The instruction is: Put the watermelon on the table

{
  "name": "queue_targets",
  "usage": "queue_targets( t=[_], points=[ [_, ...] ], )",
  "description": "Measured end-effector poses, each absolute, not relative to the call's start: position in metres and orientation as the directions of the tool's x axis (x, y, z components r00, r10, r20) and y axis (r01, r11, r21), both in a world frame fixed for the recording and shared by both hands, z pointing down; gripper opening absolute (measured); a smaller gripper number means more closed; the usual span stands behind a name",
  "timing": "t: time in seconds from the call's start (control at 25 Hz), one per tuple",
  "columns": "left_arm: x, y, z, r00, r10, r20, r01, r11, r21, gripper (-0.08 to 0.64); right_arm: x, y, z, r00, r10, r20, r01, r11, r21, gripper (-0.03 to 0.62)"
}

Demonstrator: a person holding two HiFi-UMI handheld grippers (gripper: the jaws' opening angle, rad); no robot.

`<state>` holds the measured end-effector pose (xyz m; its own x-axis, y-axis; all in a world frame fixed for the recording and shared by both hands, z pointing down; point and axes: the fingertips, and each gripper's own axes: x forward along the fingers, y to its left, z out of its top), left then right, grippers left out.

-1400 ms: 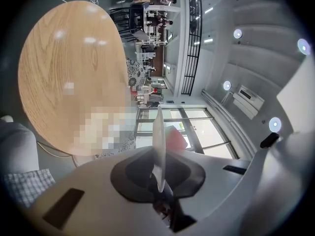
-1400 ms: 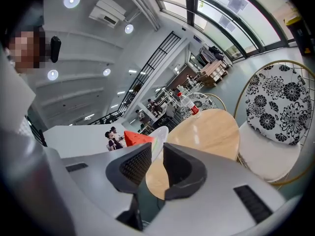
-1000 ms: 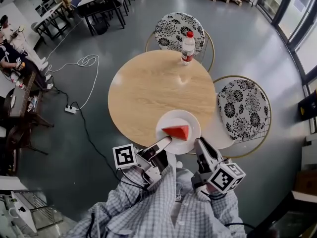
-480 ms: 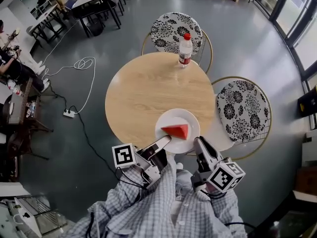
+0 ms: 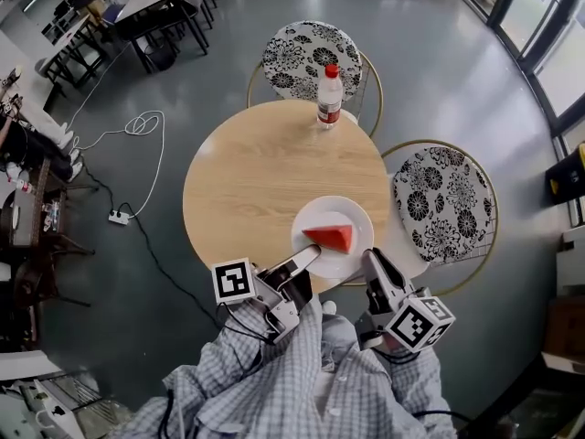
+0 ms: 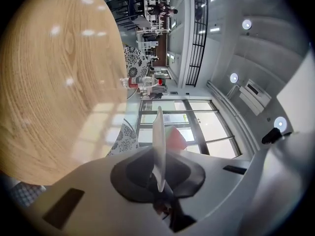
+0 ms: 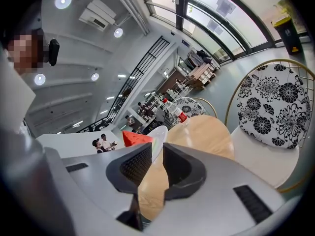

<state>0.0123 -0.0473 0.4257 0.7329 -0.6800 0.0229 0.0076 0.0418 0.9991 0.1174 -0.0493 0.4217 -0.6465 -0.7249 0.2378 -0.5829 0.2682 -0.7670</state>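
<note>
— Grey polished floor all round, and a round pale-wood counter (image 5: 256, 172) mid-frame. Where's the watermelon (image 5: 329, 237)?

— On a white plate (image 5: 315, 216) at the counter's lower right, which overlaps the near edge. It's a red wedge with flat-cut faces and a thin green rind.

— Who holds it?

— The left gripper (image 5: 309, 259). Its jaws are clamped on the plate's thin rim, seen edge-on in the left gripper view. The right gripper (image 5: 369, 260) sits at the opposite rim, jaws slightly parted and gripping nothing.

— Is the plate down?

— I can't tell whether it rests on the wood or hangs just above. I'd judge this the set-down step, nearly done.

— Next?

— Probably settle it flat, further in from the edge, then let go. A glazed plate held from one side may tip.

— Anything else?

— A clear plastic bottle (image 5: 328, 97) with a red cap at the upper edge, and a floral-cushioned chair (image 5: 443, 199) at right.
</note>
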Motion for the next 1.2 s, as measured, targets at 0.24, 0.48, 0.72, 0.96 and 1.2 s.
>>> queue_targets(
  t=[0.24,0.48,0.72,0.96,1.2],
  points=[
    [0.020,-0.065,0.433,0.748,-0.664,0.025,0.016,0.056,0.998,0.029,0.124,-0.064,0.429,-0.628,-0.735,0.256,-0.594,0.240,-0.768,0.078],
    [0.026,-0.078,0.442,0.762,-0.646,0.034,0.016,0.071,0.997,0.029,0.131,-0.075,0.438,-0.612,-0.741,0.277,-0.605,0.213,-0.767,0.078],
    [0.029,-0.092,0.456,0.773,-0.632,0.055,0.008,0.096,0.995,0.029,0.133,-0.088,0.453,-0.607,-0.734,0.305,-0.619,0.197,-0.760,0.078],
    [0.030,-0.107,0.473,0.784,-0.617,0.069,0.005,0.117,0.993,0.029,0.135,-0.101,0.469,-0.597,-0.731,0.332,-0.630,0.170,-0.758,0.078],
    [0.035,-0.122,0.487,0.800,-0.594,0.085,-0.005,0.134,0.991,0.029,0.139,-0.113,0.484,-0.575,-0.732,0.364,-0.644,0.131,-0.754,0.078]
  ],
)
